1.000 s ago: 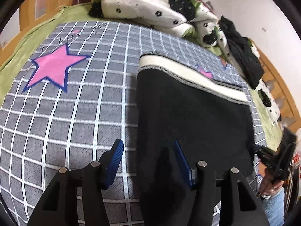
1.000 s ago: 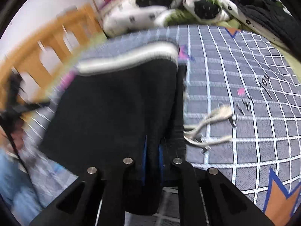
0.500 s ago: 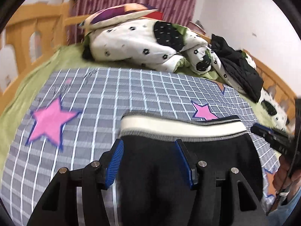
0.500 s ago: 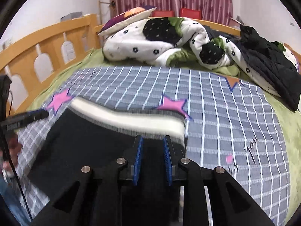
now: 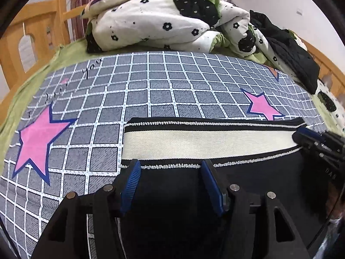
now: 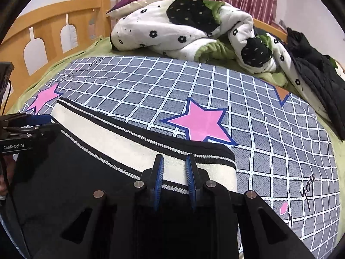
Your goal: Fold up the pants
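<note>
Bed: takes up most of both views; grey grid sheet w/ pink stars, wooden rail at far left.
Quilt: heaped at far end of bed, well apart from work area.
Black jacket: dumped at far right edge, beside quilt, apart from pants.
Pants: black, spread flat on sheet at near edge of bed, right under both tools; look already doubled into a broad panel (judgement).
Waistband: cream w/ black-white trim, forms far edge of pants, runs straight across, touches sheet.
Left gripper: hovers over left end of waistband; fingers spread wide, released, nothing pinched, cloth lies flat beneath.
Right gripper: sits at right end of waistband; fingers have just been opening, now a narrow gap, cloth seen flat through it, no pinch, so released.
Step (judgement): between holds, prob. lining up for next grab at waistband corners.
Risk 1: grabbing top layer only, so layers slide apart; cause: shallow bite on thick ribbed band.
Risk 2: pinching sheet along w/ pants, dragging it up; cause: fingers dipping too deep into soft bedding.
Risk 3: skewed fold; cause: uneven lift btw. the two hands, or unmatched grab points.
Risk 4: right fingers bumping band instead of straddling it; cause: gap too narrow for band thickness.
</note>
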{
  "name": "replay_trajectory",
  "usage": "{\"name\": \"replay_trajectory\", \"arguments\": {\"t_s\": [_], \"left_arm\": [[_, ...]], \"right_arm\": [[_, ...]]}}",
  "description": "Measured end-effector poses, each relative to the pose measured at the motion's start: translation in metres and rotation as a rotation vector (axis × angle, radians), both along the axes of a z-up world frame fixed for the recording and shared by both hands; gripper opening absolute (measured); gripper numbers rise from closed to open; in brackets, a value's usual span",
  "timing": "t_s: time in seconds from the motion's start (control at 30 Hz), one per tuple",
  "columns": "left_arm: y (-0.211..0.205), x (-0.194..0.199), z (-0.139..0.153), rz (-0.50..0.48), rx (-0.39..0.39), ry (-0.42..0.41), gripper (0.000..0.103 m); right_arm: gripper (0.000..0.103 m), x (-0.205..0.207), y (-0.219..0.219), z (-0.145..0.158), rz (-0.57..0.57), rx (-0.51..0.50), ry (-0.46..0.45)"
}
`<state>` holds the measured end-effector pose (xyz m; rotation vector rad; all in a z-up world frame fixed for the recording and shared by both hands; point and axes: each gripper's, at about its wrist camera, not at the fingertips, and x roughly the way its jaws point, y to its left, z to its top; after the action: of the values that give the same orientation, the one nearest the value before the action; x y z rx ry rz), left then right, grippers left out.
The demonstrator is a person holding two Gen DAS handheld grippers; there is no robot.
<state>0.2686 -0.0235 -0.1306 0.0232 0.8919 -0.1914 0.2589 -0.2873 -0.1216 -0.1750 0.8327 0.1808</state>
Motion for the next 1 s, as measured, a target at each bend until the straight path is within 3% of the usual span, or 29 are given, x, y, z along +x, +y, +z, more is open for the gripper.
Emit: {"name": "replay_trajectory", "arguments": {"t_s": [0.27,0.33,0.4,0.53,0.7,0.8,1.0], "left_arm": [[0.000,0.001,0.000,0.010,-0.013,-0.011,0.058],[0.001,0.000,0.000,0.012,-0.015,-0.015,0.058],[-0.001,0.001,-0.001,0.015,-0.013,-0.023,0.058],[0.002,0.001,-0.002,0.019,-0.031,-0.020,0.059],[0.005,0.004,-0.003,0.019,-0.061,-0.002,0.059],[0.003,0.004,-0.004,0.017,-0.053,-0.002,0.059],[0.005,0.005,-0.005,0.010,-0.072,0.011,0.061]], "right_arm": [[0.025,-0.004,-0.006,0.002,0.005,0.061,-0.017],[0.036,-0.004,-0.007,0.002,0.019,0.092,-0.015],[0.039,-0.005,-0.007,0.002,0.035,0.120,-0.012],[0.039,-0.006,0.002,0.005,0.024,0.074,-0.014],[0.040,0.000,-0.012,0.022,0.006,0.219,-0.003],[0.046,0.003,-0.012,0.026,-0.046,0.153,-0.026],[0.060,0.003,-0.003,0.011,-0.009,0.108,0.000]]}}
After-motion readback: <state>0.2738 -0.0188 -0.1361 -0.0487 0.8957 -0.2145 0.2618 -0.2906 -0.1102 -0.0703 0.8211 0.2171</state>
